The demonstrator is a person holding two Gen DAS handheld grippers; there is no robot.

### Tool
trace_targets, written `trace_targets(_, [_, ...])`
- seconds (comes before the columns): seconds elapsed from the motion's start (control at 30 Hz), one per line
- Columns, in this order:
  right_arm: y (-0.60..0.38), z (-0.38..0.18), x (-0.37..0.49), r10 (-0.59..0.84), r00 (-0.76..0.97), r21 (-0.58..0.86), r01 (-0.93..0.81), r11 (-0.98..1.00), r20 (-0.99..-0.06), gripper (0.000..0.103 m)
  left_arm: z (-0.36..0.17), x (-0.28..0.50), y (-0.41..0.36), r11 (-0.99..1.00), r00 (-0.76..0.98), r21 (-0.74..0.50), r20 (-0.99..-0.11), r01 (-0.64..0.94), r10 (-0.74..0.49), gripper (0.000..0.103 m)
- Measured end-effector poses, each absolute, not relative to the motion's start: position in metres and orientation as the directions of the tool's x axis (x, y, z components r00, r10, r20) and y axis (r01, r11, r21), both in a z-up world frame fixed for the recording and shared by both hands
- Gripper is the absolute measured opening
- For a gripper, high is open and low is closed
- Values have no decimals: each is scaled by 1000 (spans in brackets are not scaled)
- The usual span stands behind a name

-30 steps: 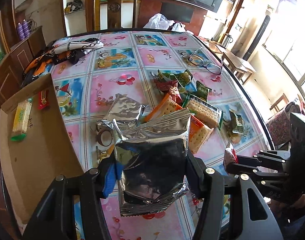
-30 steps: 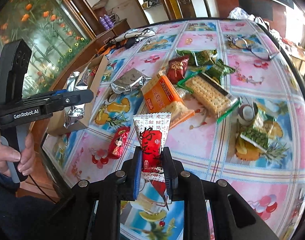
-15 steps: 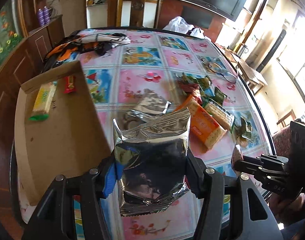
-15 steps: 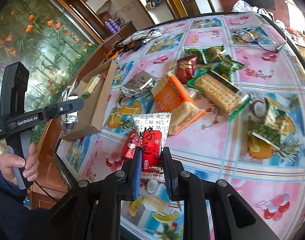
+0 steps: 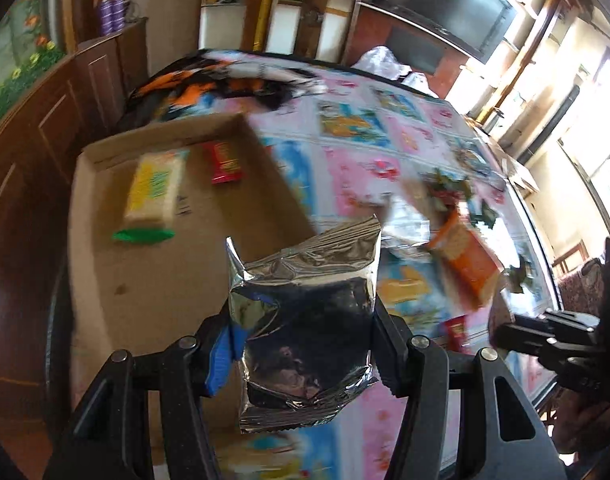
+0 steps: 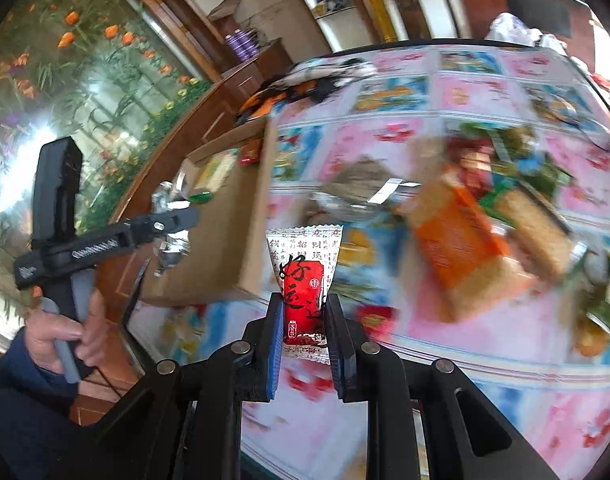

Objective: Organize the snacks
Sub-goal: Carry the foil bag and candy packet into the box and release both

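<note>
The left gripper [image 5: 301, 344] is closed on a silver foil snack bag [image 5: 305, 320], pinched by its two side edges in the lower middle of the frame, so the bag stands upright between the fingers and its crumpled top is free. Behind it, in the left half of the frame, lies the open cardboard box [image 5: 153, 280]. The bag hangs above the near right part of the box, probably so that it can be let go into it. At the far end of the box there are already a yellow cracker pack with a green end [image 5: 153, 196] and a small red packet [image 5: 225, 162].

The right gripper [image 6: 305, 326] is closed on a small red and white candy packet [image 6: 303, 280] in the lower middle of its frame, held by its lower part with the wide white top upward. The same box is just beyond it, to the upper left. The other snacks, among them an orange biscuit pack [image 6: 461, 244], lie blurred on the flowered tablecloth [image 6: 485, 360] at the right, not yet sorted.
</note>
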State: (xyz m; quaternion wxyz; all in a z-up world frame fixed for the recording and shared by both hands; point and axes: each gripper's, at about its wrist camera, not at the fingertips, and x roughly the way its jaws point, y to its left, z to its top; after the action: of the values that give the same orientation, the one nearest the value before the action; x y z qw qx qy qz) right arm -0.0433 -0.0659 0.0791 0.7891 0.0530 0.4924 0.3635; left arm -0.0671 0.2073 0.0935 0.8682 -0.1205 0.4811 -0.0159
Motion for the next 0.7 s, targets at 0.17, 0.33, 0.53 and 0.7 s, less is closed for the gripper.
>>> trace_targets(0.17, [-1, 85, -35, 639, 207, 444, -564, 697, -741, 22, 79, -72, 252, 963, 518, -225, -847, -147, -118, 57])
trace_targets(0.33, [64, 82, -15, 630, 161, 444, -581, 683, -759, 22, 66, -68, 280, 962, 501, -216, -859, -166, -107, 57])
trace_targets(0.53, [119, 65, 9, 593, 131, 421, -584, 694, -795, 22, 54, -58, 290, 967, 488, -200, -867, -160, -99, 57])
trace_targets(0.7, [148, 47, 27, 556, 119, 405, -564, 720, -823, 22, 42, -51, 298, 967, 473, -185, -877, -174, -82, 57])
